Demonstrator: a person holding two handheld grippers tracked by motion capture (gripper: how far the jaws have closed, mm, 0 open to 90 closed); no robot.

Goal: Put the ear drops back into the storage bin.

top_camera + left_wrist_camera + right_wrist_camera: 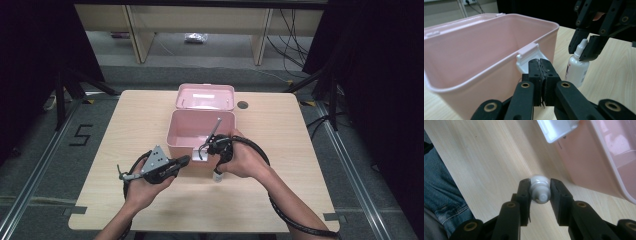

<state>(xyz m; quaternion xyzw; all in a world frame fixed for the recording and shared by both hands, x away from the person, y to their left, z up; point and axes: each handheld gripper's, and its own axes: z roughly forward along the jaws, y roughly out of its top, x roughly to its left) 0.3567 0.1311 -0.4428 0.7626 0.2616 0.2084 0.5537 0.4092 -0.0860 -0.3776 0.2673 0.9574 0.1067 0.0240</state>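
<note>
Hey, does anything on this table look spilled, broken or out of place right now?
Nothing stands out. The pink box sits open on the table, its lid folded back. The white bottle stands upright beside it with its neck between the right gripper pads. The left gripper is shut on nothing.

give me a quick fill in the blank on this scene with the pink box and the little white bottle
1. The lid of the pink box is ____.
2. The right tool grips the small white bottle by its ____.
3. The jaws of the left tool are ____, with nothing between them.
4. The bottle stands on the table, ____ the box.

Missing words: open; cap; shut; outside
</note>
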